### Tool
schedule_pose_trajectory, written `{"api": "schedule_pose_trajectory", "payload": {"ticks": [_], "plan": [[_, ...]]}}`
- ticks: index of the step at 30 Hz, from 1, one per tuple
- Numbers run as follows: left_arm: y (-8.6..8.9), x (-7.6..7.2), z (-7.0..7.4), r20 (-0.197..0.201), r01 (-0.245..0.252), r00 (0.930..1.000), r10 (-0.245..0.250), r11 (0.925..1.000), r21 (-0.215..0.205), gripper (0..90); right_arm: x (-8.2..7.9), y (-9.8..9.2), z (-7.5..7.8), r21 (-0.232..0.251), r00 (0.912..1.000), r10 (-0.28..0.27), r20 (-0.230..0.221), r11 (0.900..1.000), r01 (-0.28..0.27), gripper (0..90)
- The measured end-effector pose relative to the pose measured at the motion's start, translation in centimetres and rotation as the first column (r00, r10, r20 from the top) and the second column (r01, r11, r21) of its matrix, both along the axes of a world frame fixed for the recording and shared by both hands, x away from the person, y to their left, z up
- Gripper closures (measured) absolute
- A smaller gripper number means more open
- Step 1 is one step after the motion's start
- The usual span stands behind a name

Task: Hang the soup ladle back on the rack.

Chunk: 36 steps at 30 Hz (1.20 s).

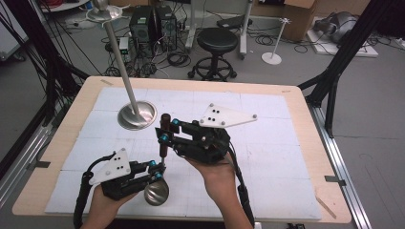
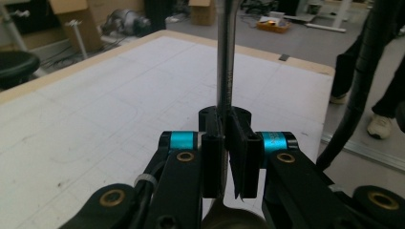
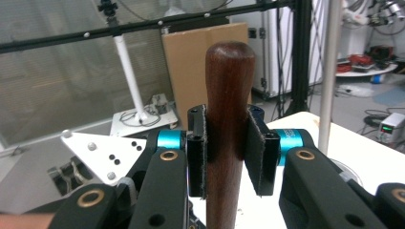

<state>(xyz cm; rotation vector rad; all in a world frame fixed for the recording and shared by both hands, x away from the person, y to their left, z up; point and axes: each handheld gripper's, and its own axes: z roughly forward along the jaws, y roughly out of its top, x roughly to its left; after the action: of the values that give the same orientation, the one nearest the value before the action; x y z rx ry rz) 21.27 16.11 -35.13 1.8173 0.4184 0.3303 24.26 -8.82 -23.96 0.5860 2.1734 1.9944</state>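
Ladle (image 1: 160, 162): metal stem, dark wooden handle (image 1: 165, 123), polished bowl (image 1: 156, 192). It stands nearly upright over the near-left part of the counter (image 1: 291, 100), bowl lowest and closest to the person, handle topmost. It is carried between the two grippers.

Left gripper (image 1: 156, 170): jaws pinched on the metal stem just above the bowl. In the left gripper view the pads (image 2: 212, 162) sit tight against the thin steel stem (image 2: 225, 57), which rises straight up from between them; the rim of the bowl (image 2: 229, 220) shows at the bottom edge below the jaws. Person's left hand (image 1: 102, 202) holds this gripper from the near edge of the counter.

Right gripper (image 1: 168, 130): above the left gripper, farther up the ladle, jaws clamped on the wooden handle. In the right gripper view the pads (image 3: 197, 160) press both sides of the brown handle (image 3: 228, 119); its rounded end stands clear above the jaws. Person's right hand (image 1: 217, 174) supports this gripper from below.

Metal stand (image 1: 137, 114): round base on the counter, behind and just left of the ladle's handle, apart from it; its pole leans up and left toward a dish on top.

Counter surface: white gridded mat (image 1: 267, 157) under the ladle.
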Motion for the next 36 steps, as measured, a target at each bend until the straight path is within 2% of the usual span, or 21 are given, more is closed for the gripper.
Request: {"api": "schedule_pose_trajectory", "payload": {"ticks": [1, 2, 4, 7, 9, 11, 13, 17, 19, 23, 24, 26, 27, 29, 30, 33, 36], "plan": [[0.3, 0.2, -0.1, 0.004, 0.037, 0.9993, -0.037, 0.9990, -0.026, 77.2, 0.0, 0.0, 0.1, -0.006, 0.9999, 0.010, -0.004, 1.000, -0.010, 73.0], [0.7, 0.3, 0.0, -0.013, 0.058, 0.9982, -0.059, 0.9975, -0.041, 69.6, 0.2, 0.0, 0.1, -0.020, 0.9999, 0.017, -0.001, 1.000, -0.017, 73.0], [1.5, 0.7, 0.3, -0.050, 0.086, 0.9945, -0.091, 0.9914, -0.099, 54.6, 0.4, -0.1, 0.1, -0.044, 0.9994, 0.034, 0.007, 0.998, -0.033, 73.0], [2.7, 1.1, 1.0, -0.073, 0.101, 0.9905, -0.116, 0.9771, -0.187, 47.7, 0.7, -0.3, -0.2, -0.051, 0.9973, 0.072, 0.007, 0.996, -0.072, 73.0], [3.2, 1.4, 1.5, -0.080, 0.116, 0.9876, -0.135, 0.9720, -0.204, 45.9, 1.0, -0.4, -0.4, -0.038, 0.9934, 0.115, 0.002, 0.993, -0.115, 73.0], [3.4, 1.6, 2.0, -0.091, 0.130, 0.9843, -0.151, 0.9699, -0.206, 45.3, 1.4, -0.5, -0.6, -0.019, 0.9875, 0.158, 0.002, 0.987, -0.158, 73.0], [3.2, 1.8, 2.4, -0.092, 0.144, 0.9820, -0.165, 0.9689, -0.201, 42.9, 1.7, -0.5, -0.8, -0.006, 0.9797, 0.201, -0.002, 0.980, -0.201, 72.9], [2.6, 2.0, 3.0, -0.094, 0.198, 0.9708, -0.221, 0.9575, -0.210, 38.1, 2.0, -0.4, -0.8, 0.013, 0.9617, 0.274, 0.014, 0.962, -0.274, 72.9], [2.4, 2.1, 3.2, -0.097, 0.197, 0.9706, -0.220, 0.9578, -0.209, 39.1, 2.1, -0.3, -0.8, 0.010, 0.9534, 0.301, 0.026, 0.954, -0.301, 73.0], [2.2, 2.4, 3.5, -0.105, 0.215, 0.9643, -0.243, 0.9499, -0.227, 43.4, 2.2, -0.2, -0.9, 0.012, 0.9331, 0.359, 0.024, 0.933, -0.359, 72.9], [2.1, 2.5, 3.5, -0.111, 0.224, 0.9606, -0.255, 0.9458, -0.235, 43.6, 2.1, -0.1, -0.9, 0.013, 0.9298, 0.368, 0.017, 0.930, -0.368, 72.9], [1.9, 2.4, 3.6, -0.108, 0.264, 0.9486, -0.297, 0.9326, -0.246, 45.6, 2.1, 0.1, -1.0, 0.010, 0.9216, 0.387, 0.023, 0.922, -0.388, 72.9], [1.7, 2.4, 3.6, -0.107, 0.276, 0.9449, -0.309, 0.9286, -0.248, 46.2, 2.1, 0.2, -1.1, 0.008, 0.9208, 0.390, 0.022, 0.921, -0.390, 72.9], [1.5, 2.3, 3.5, -0.108, 0.287, 0.9413, -0.320, 0.9268, -0.242, 47.0, 2.0, 0.4, -1.2, 0.003, 0.9175, 0.397, 0.029, 0.918, -0.397, 72.9], [1.4, 2.3, 3.5, -0.108, 0.288, 0.9415, -0.319, 0.9281, -0.236, 48.7, 2.0, 0.5, -1.3, 0.002, 0.9158, 0.401, 0.027, 0.916, -0.401, 72.9], [1.2, 2.4, 3.4, -0.105, 0.296, 0.9388, -0.328, 0.9241, -0.242, 53.2, 2.0, 0.7, -1.5, 0.011, 0.9092, 0.415, 0.032, 0.909, -0.416, 72.9], [1.2, 2.4, 3.4, -0.092, 0.306, 0.9378, -0.335, 0.9217, -0.239, 62.7, 1.9, 0.8, -1.6, 0.009, 0.9067, 0.420, 0.037, 0.907, -0.421, 72.9]]}}
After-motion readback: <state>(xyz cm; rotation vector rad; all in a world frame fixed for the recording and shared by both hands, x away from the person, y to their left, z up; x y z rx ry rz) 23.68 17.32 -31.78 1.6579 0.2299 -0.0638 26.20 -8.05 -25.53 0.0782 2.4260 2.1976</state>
